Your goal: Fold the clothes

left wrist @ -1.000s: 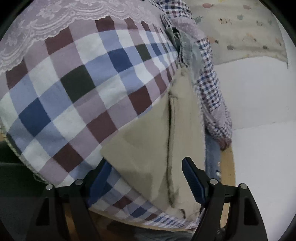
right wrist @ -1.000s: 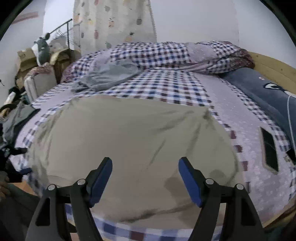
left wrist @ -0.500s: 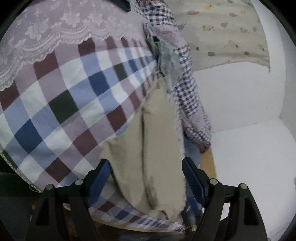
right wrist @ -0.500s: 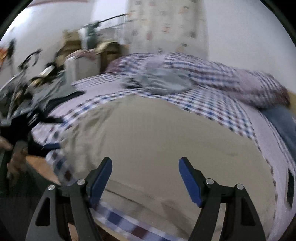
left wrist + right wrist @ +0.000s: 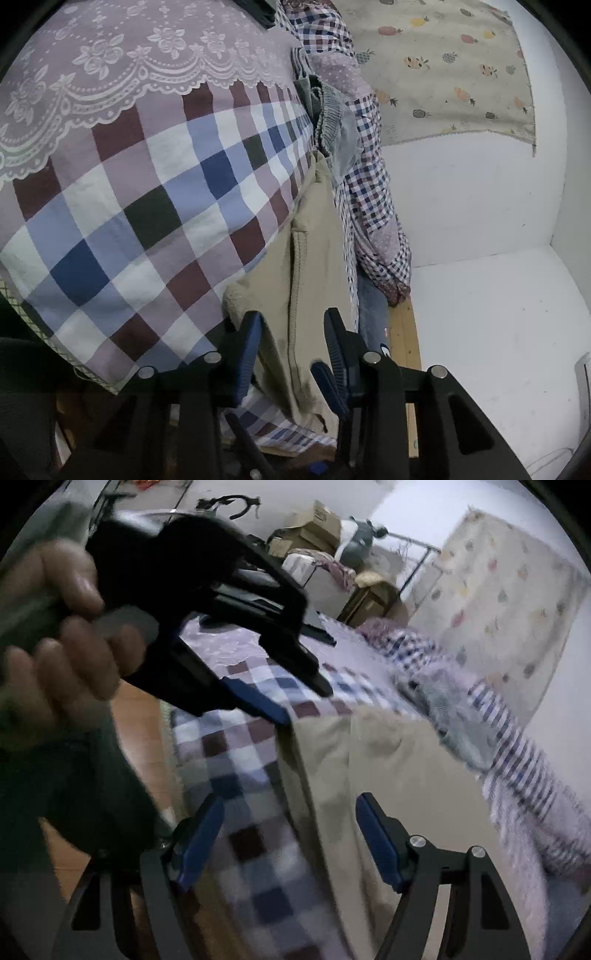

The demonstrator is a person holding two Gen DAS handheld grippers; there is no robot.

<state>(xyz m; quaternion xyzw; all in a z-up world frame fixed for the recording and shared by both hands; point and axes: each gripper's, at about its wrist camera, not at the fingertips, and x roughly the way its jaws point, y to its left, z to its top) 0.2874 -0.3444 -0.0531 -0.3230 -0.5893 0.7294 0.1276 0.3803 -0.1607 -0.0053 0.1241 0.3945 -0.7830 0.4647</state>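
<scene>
Between your left gripper (image 5: 291, 332)'s blue ribbed pads hangs the near corner of the beige garment (image 5: 310, 258), a soft woven cloth with a stitched seam running down its middle. Its jaws are closing with that fold of cloth between them, though the pads do not clearly press it yet. Left of the garment spreads the checked bedsheet (image 5: 147, 206), big squares of blue, maroon and white, topped farther off by a lilac lace-patterned band (image 5: 122, 62). Just beyond the garment lies a crumpled grey piece of clothing (image 5: 340, 136) against a bunched small-check quilt (image 5: 365, 192).

From your right side, your right gripper (image 5: 288, 834) stands wide open and holds nothing; it hovers over the garment's left edge where it meets the sheet. Farther up and left, your left hand (image 5: 62, 642) grips the black handle of the left gripper, whose blue tip reaches the garment's far-left corner. Everything there is motion-blurred. Beyond the bed stand cardboard boxes (image 5: 314, 528) and a fruit-print curtain (image 5: 498, 602).
</scene>
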